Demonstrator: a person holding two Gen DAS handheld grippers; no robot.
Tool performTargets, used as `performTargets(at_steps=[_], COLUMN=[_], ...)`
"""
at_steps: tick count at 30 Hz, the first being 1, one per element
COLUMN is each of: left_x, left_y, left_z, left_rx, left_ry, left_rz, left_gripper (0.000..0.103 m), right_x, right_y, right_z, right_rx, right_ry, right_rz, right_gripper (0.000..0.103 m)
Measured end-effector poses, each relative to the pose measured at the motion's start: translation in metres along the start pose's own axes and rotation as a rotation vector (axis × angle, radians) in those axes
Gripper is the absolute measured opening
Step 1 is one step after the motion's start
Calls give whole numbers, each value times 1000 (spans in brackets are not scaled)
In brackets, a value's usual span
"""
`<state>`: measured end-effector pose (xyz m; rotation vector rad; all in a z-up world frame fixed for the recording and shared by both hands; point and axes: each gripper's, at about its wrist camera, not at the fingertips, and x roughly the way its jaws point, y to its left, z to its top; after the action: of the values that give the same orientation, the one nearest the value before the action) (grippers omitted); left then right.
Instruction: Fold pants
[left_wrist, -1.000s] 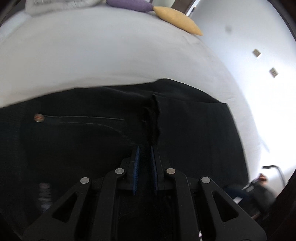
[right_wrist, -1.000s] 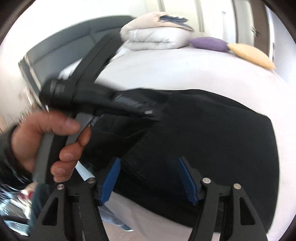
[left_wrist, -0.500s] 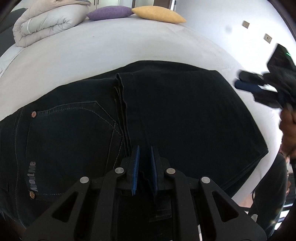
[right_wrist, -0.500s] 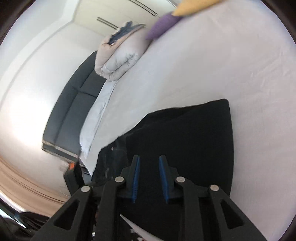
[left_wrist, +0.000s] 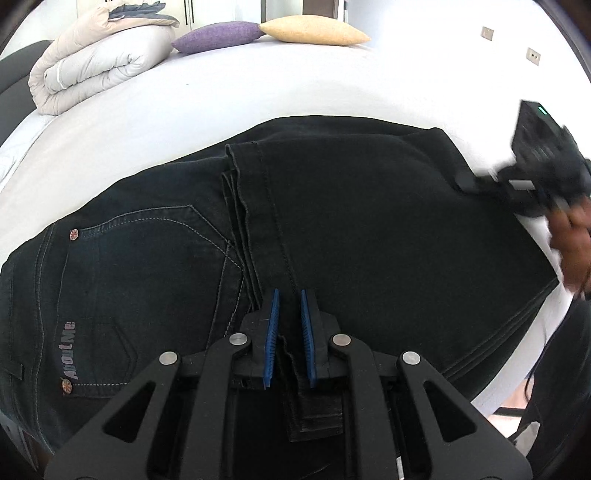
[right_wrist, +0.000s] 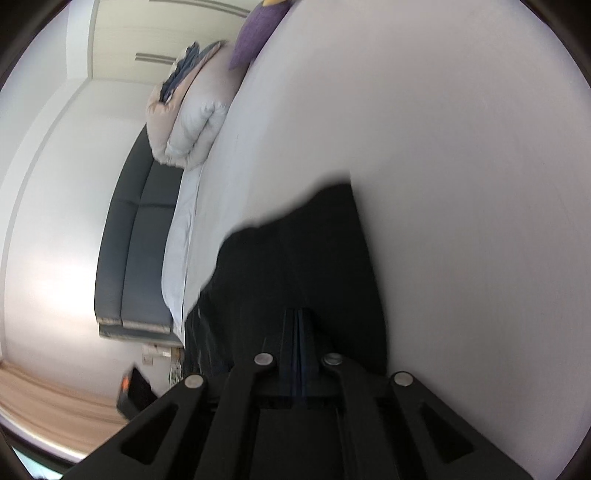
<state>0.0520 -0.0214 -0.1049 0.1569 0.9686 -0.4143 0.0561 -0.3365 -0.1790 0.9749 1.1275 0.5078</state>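
Observation:
Black jeans (left_wrist: 332, 229) lie folded on the white bed (left_wrist: 258, 92), the legs laid over the seat with its pocket and "AboutMe" label at the left. My left gripper (left_wrist: 287, 295) is over the near edge, jaws narrowly apart with a strip of hem between them. My right gripper (left_wrist: 465, 182) shows in the left wrist view at the jeans' right edge. In the right wrist view the right gripper (right_wrist: 297, 314) has its jaws pressed together at the edge of the jeans (right_wrist: 314, 251); whether cloth is pinched is unclear.
A rolled duvet (left_wrist: 96, 66), a purple pillow (left_wrist: 218, 35) and a yellow pillow (left_wrist: 314, 31) lie at the far end of the bed. A dark sofa (right_wrist: 136, 251) stands by the wall. The bed's near right edge drops to the floor.
My left gripper has pulled back and up from the jeans, its jaws slightly wider. My right gripper closed from wide open and swung to the jeans' right edge.

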Motion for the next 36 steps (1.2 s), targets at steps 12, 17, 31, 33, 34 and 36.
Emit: performTargets(at_steps=[12, 17, 31, 33, 34, 36], left_x=[0, -31, -125, -118, -114, -107], left_y=[41, 88, 262, 267, 269, 272], left_z=[-14, -31, -192, -195, -194, -192], left_rx=[-136, -368, -1198, -1244, -1255, -1266], left_ry=[-53, -80, -405, -409, -419, -426], left_rz=[-108, -216, -299, -349, -377, -403], left_gripper=[12, 12, 98, 98, 98, 98], right_x=[-32, -25, -33, -37, -38, -42], right_y=[1, 12, 42, 45, 48, 53], right_z=[-100, -99, -103, -103, -103, -104], right_rx=[-10, -71, -115, -103, -102, -109], right_ry=[2, -29, -100, -111, -118, -126], right_rz=[-4, -58, 53, 98, 122, 147], right_gripper=[0, 0, 56, 56, 56, 56])
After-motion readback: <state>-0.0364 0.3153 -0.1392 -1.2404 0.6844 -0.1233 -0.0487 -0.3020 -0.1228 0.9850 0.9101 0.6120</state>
